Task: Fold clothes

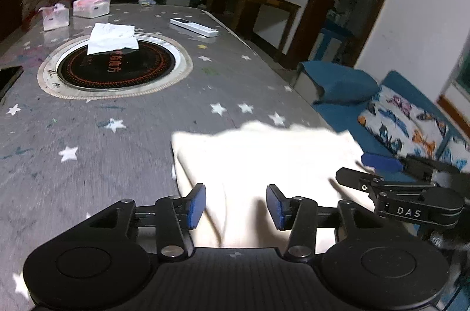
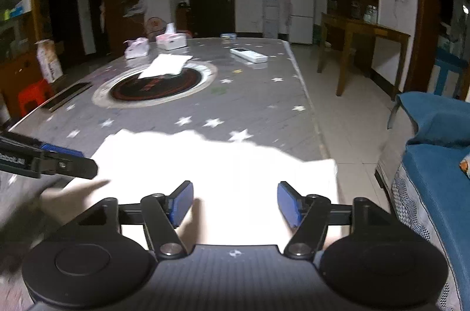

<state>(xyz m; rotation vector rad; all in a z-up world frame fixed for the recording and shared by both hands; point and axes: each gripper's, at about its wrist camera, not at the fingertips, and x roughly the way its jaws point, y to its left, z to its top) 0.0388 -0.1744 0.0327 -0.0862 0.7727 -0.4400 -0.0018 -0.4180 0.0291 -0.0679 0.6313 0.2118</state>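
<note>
Tissue boxes (image 1: 91, 6), white remote (image 1: 194, 26), perhaps a phone (image 1: 8, 78).

White garment (image 1: 264, 164) overexposed — folds unreadable; near edge hidden behind left hand-held gripper (image 1: 236, 206).

Room dim overall. The pale garment (image 1: 264, 164) is blown out to featureless white in both views — no weave or folds legible. The starred tablecloth (image 1: 88, 120) shows motion smear near the lens. Fisheye bending curves door frames and walls at edges; corners vignette to black.
</note>
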